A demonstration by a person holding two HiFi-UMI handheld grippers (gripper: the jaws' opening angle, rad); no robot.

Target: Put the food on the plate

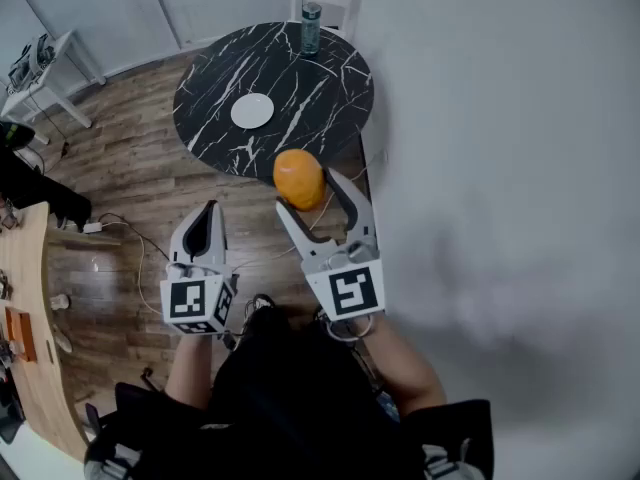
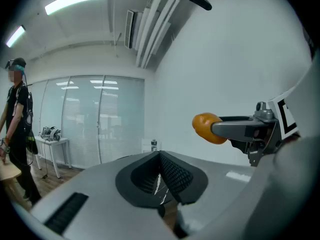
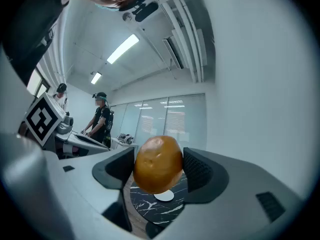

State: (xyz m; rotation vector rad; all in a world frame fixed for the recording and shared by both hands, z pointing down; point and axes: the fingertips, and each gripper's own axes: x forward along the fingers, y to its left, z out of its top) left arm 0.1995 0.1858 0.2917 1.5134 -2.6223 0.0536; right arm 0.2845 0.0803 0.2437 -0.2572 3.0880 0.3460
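A round orange-brown piece of food [image 1: 298, 179] hangs in the air, with my right gripper [image 1: 306, 190] shut on it from both sides. In the right gripper view the food [image 3: 158, 164] fills the gap between the pads. A small white plate [image 1: 252, 110] lies bare near the middle of the round black marble table [image 1: 320, 78], beyond and left of the food. The plate [image 3: 165, 196] also shows below the food in the right gripper view. My left gripper [image 1: 207, 216] is shut with nothing in it, held left of the right one and short of the table.
A bottle [image 1: 311, 26] stands at the table's far edge. A white wall runs along the right. Wooden floor with cables [image 1: 120, 230] lies to the left, and a wooden desk [image 1: 25, 298] at the far left. Two people [image 3: 100, 119] stand by a bench in the background.
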